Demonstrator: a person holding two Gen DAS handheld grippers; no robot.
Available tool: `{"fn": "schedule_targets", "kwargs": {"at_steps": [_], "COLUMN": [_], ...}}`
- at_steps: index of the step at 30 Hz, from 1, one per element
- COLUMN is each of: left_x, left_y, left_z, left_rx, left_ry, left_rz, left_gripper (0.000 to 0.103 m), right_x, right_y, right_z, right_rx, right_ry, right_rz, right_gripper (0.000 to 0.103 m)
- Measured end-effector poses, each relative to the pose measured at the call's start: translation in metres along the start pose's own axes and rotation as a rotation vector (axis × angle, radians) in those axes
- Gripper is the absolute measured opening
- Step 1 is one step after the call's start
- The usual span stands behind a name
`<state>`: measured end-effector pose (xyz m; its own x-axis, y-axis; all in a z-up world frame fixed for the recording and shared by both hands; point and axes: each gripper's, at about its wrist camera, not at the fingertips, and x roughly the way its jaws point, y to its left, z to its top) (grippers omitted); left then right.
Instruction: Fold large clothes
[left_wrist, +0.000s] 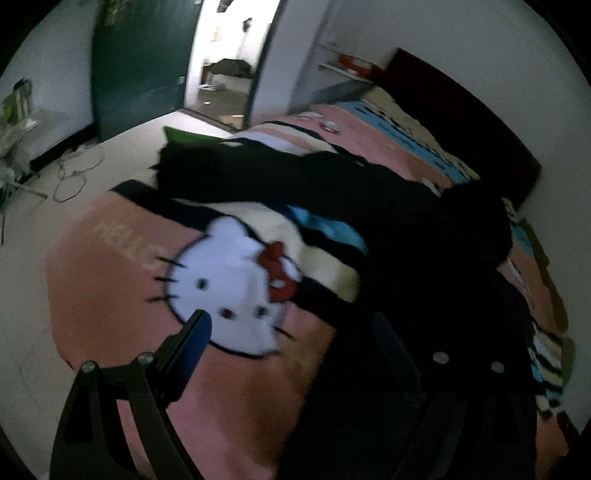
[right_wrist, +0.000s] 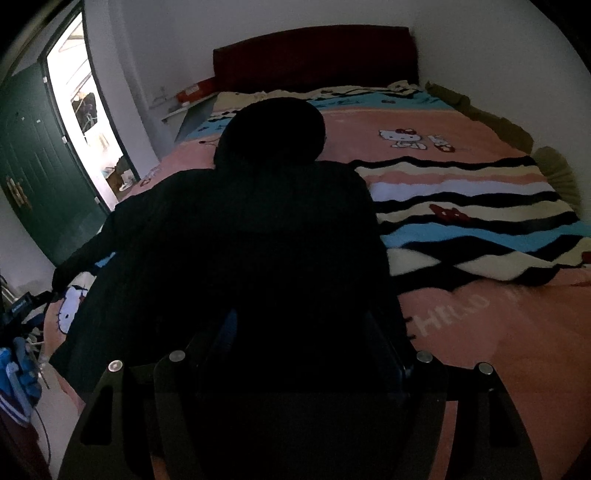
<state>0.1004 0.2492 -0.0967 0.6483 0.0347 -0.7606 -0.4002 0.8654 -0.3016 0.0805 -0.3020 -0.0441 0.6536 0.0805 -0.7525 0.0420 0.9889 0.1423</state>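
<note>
We are working with a large black garment (right_wrist: 236, 236), a hooded coat or sweatshirt by its outline, which is lying spread on the pink cartoon blanket (right_wrist: 480, 332) covering the bed (right_wrist: 314, 55), hood toward the dark red headboard and one sleeve trailing off toward the bed's left edge. We are judging it soft and limp, fairly bulky and heavier than a shirt, so it will be sagging and dragging rather than holding any shape; nothing about it looks fragile or slippery. The best holds, we are thinking, are at the hem corners, the shoulder seams and the sleeve cuffs, where doubled fabric gives the pads something to bite.

The right gripper (right_wrist: 306, 343) is hovering over the hem end of the garment with its fingers standing apart, and the dark cloth is filling the gap between them; whether the pads are pressing on fabric we cannot tell, the picture being too dark. The left gripper (left_wrist: 291, 325) is pointing down at the blanket's cat-face print, one finger showing clear against it with bare blanket in the gap, the other lost against the black cloth, so it is standing wide and holding nothing.

Beyond the bed, a green door (right_wrist: 33, 184) is standing open onto a bright room.
</note>
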Motion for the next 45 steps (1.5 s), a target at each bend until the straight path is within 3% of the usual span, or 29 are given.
{"fn": "schedule_targets", "kwargs": {"at_steps": [8,14,20,25,28,30,35,39,45], "left_x": [0.022,0.064,0.115,0.140,0.150,0.157,0.162,0.148,0.109], "left_y": [0.063,0.094,0.109,0.119,0.121,0.122,0.117,0.107,0.076], "left_z": [0.054,0.094,0.095,0.101,0.111,0.115,0.117,0.122,0.135], "left_rx": [-0.195,-0.338,-0.466,-0.533,-0.545,-0.560,-0.527,-0.472,-0.372], "left_ry": [-0.040,-0.038,0.013,0.001,-0.013,-0.019,-0.017,-0.032,-0.074], "left_rz": [-0.055,-0.058,-0.074,-0.070,-0.069,-0.065,-0.058,-0.056,-0.070], "left_gripper": [0.088,0.088,0.086,0.082,0.065,0.041,0.016,0.009,0.009], "right_x": [-0.006,0.002,0.019,0.033,0.042,0.046,0.049,0.047,0.036], "right_y": [-0.027,-0.047,-0.057,-0.060,-0.059,-0.056,-0.049,-0.046,-0.050], "right_z": [-0.007,-0.003,0.002,0.005,0.006,0.007,0.009,0.009,0.004], "right_rx": [0.021,0.046,0.047,0.038,0.026,0.013,-0.009,-0.011,0.019], "right_ry": [0.027,0.056,0.109,0.143,0.162,0.170,0.167,0.153,0.119], "right_rz": [-0.100,-0.160,-0.208,-0.233,-0.233,-0.232,-0.221,-0.211,-0.176], "right_gripper": [0.070,0.070,0.070,0.070,0.070,0.070,0.070,0.070,0.070]}}
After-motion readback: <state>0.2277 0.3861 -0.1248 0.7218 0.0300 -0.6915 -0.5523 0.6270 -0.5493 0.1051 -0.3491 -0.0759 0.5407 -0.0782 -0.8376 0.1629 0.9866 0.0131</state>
